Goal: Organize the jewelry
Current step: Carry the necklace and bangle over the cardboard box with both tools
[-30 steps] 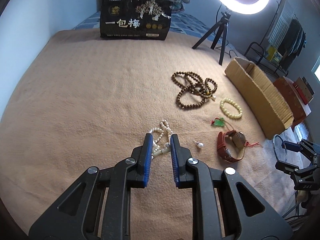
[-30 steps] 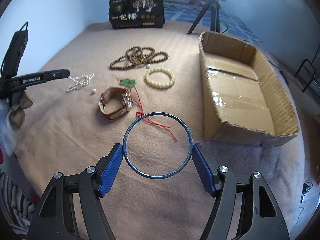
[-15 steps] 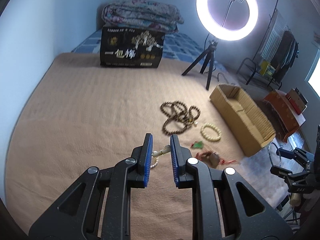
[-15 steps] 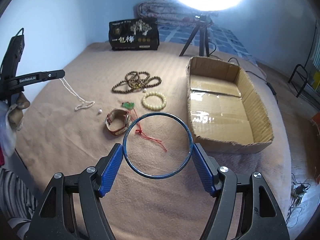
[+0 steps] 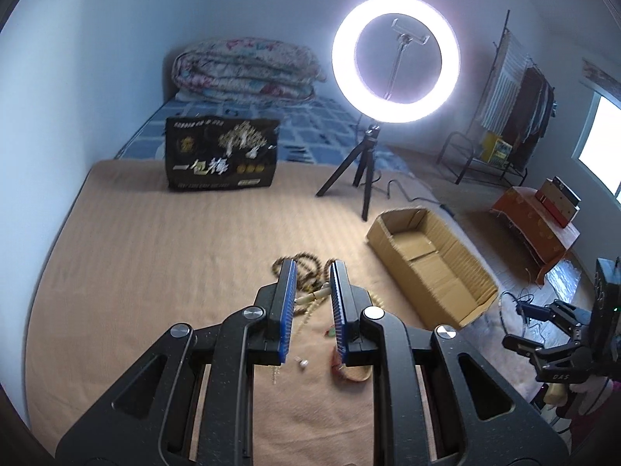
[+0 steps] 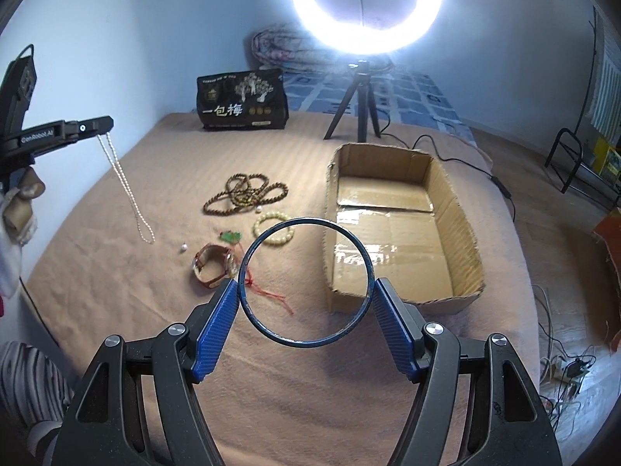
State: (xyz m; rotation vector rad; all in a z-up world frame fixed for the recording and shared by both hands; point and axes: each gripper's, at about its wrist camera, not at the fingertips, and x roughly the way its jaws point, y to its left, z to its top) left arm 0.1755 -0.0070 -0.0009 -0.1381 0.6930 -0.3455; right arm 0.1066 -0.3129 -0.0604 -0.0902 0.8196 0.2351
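Two hand-held grippers over a tan blanket [image 6: 116,310] spread on a bed, each carrying one piece of jewelry; the left gripper [image 5: 310,299] has its jaws drawn close together on the top of a pearl necklace [image 6: 128,190], pinched at one end so that the rest of the strand hangs free, its lowest loop just above or barely touching the blanket (contact cannot be told); the right gripper [image 6: 306,299] has its jaws spread wide and braced against opposite sides of a blue bangle [image 6: 306,283], the rigid ring setting the width of the opening and lying roughly flat so that it can be released straight downward; an open cardboard box [image 6: 462,209], empty and lying just right of the loose pieces, is judged to be the intended receptacle, which would explain why both items are raised clear of the blanket; remaining on the blanket are a heap of brown bead strands [image 6: 244,194], a pale bead bracelet [image 6: 271,229], a green pendant [image 6: 231,237] on a red cord, a red-strapped watch [image 6: 211,268] and a single loose pearl [image 6: 183,247]; a ring light [image 5: 396,58] on a tripod and a black printed bag [image 5: 221,159] stand at the far edge; none of the pieces is yet in the box.
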